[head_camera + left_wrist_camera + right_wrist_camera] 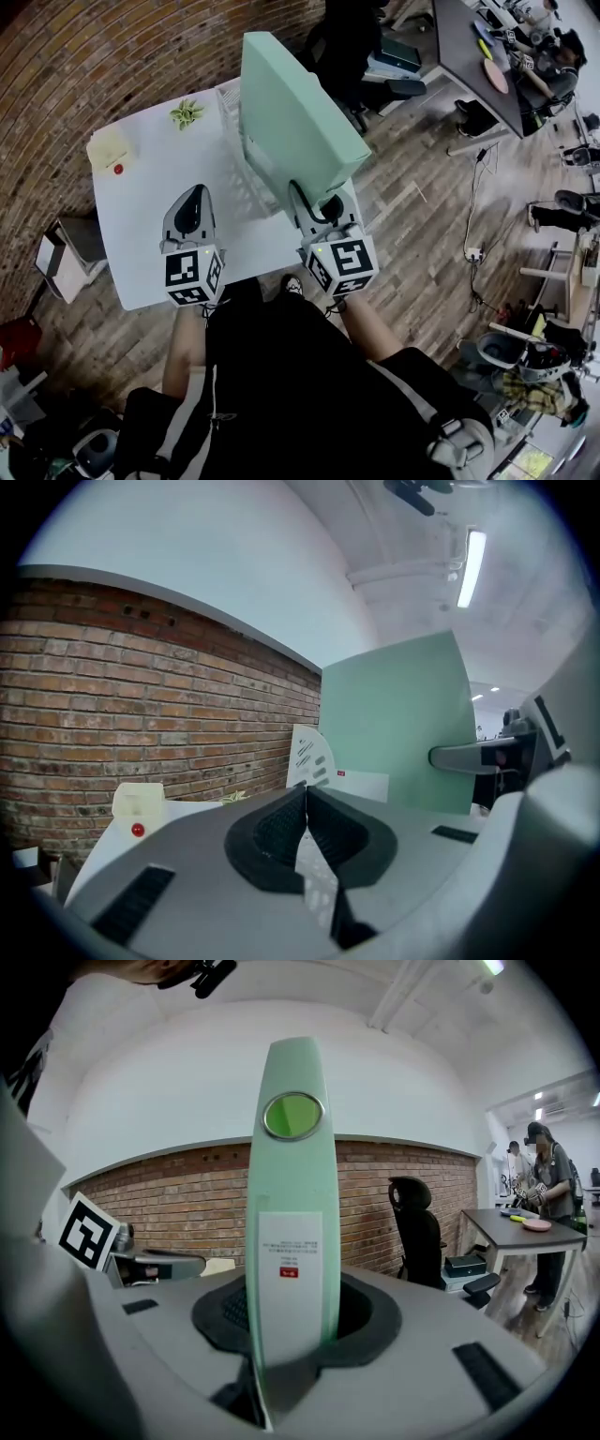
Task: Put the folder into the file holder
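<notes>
A mint green folder (291,122) stands upright over the white table (141,216), and my right gripper (322,204) is shut on its lower spine edge. In the right gripper view the folder's spine (289,1204), with a round finger hole and a white label, fills the gap between the jaws of the right gripper (286,1326). The white mesh file holder (246,183) sits on the table just left of the folder. My left gripper (192,214) hovers over the table's near side, shut and empty; its jaws meet in the left gripper view (306,803), where the folder (398,724) shows to the right.
A small potted plant (187,113) and a pale box with a red button (110,150) sit at the table's far left. A brick wall runs behind. An office chair (375,56), a dark desk (469,47) and a person (548,66) are to the right.
</notes>
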The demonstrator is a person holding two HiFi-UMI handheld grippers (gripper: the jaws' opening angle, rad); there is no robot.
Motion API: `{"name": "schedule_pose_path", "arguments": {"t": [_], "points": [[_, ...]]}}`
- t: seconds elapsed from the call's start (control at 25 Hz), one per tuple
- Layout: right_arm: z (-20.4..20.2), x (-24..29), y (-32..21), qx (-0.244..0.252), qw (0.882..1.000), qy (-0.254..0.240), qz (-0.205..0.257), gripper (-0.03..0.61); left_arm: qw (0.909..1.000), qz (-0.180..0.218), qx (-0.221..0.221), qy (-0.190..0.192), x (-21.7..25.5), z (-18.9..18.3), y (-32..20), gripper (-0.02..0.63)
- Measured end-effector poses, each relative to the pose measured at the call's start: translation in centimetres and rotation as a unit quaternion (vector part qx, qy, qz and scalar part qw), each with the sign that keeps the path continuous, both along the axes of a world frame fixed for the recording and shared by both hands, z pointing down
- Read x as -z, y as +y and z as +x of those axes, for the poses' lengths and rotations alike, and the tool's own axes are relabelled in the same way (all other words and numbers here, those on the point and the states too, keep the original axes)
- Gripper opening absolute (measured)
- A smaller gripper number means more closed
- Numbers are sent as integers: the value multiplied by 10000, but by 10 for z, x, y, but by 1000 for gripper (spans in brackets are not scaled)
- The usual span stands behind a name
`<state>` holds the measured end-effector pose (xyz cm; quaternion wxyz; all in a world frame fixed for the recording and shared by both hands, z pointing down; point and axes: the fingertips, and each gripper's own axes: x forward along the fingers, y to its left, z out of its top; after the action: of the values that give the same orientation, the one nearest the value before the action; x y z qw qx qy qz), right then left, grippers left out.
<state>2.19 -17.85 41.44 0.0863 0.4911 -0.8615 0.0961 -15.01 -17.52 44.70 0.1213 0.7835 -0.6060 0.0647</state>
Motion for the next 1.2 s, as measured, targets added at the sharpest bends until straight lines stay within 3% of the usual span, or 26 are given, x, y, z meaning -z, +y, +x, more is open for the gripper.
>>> {"name": "schedule_pose_path", "arguments": {"t": [0.48, 0.88, 1.0, 1.2], "points": [[-12, -25, -15, -92, 9988, 245, -403, 155, 9993, -166, -327, 106, -18, -4, -20, 23], [-19, -28, -15, 135, 9943, 413, -978, 212, 9963, -322, -744, 273, -27, 3, -28, 23], [-25, -23, -15, 290, 9911, 502, -1197, 289, 9949, -349, -882, 356, -27, 5, -29, 23], [-30, -17, -19, 353, 9870, 815, -1339, 310, 9923, -426, -1096, 395, -29, 13, -24, 23]]}}
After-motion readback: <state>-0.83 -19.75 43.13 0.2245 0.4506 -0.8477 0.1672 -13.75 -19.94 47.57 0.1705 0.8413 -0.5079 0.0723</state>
